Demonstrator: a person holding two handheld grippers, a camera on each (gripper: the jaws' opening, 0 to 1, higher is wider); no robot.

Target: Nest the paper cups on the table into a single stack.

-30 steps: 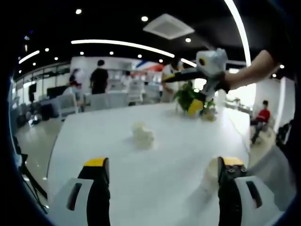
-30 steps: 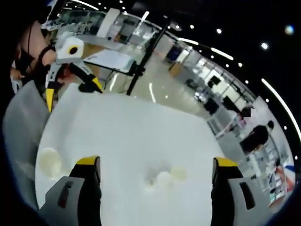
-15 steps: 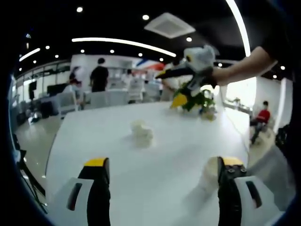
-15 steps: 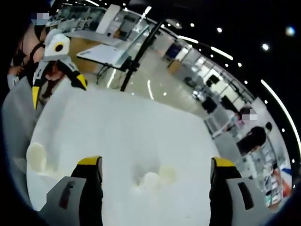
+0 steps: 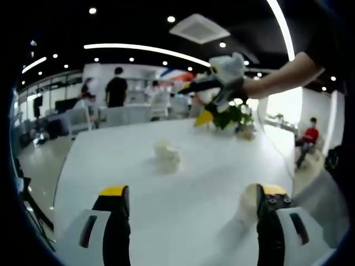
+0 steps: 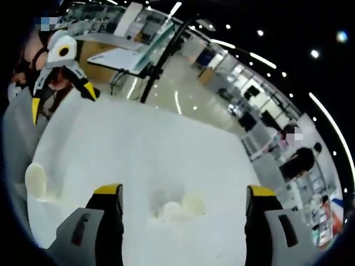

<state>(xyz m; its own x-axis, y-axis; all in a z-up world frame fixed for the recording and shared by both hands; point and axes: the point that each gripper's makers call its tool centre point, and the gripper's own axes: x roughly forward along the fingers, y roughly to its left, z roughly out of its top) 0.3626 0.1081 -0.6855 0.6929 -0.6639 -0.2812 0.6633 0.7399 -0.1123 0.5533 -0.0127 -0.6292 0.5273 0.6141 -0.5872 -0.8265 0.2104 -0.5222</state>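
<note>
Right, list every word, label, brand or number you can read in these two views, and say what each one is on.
No text can be read in these views.
Paper cups: plain white, no print to be seen.
Table: bare white, no marking.
Red, white and blue panel on the far wall: may be a sign, too blurred to read.
Left gripper and right gripper: yellow tips on the jaws, no lettering visible.

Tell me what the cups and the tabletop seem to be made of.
The cups look like matte off-white paper, soft-edged with no shine, though blurred. The tabletop looks like smooth white laminate or similar: a uniform surface with faint sheen; exact material unclear.
</note>
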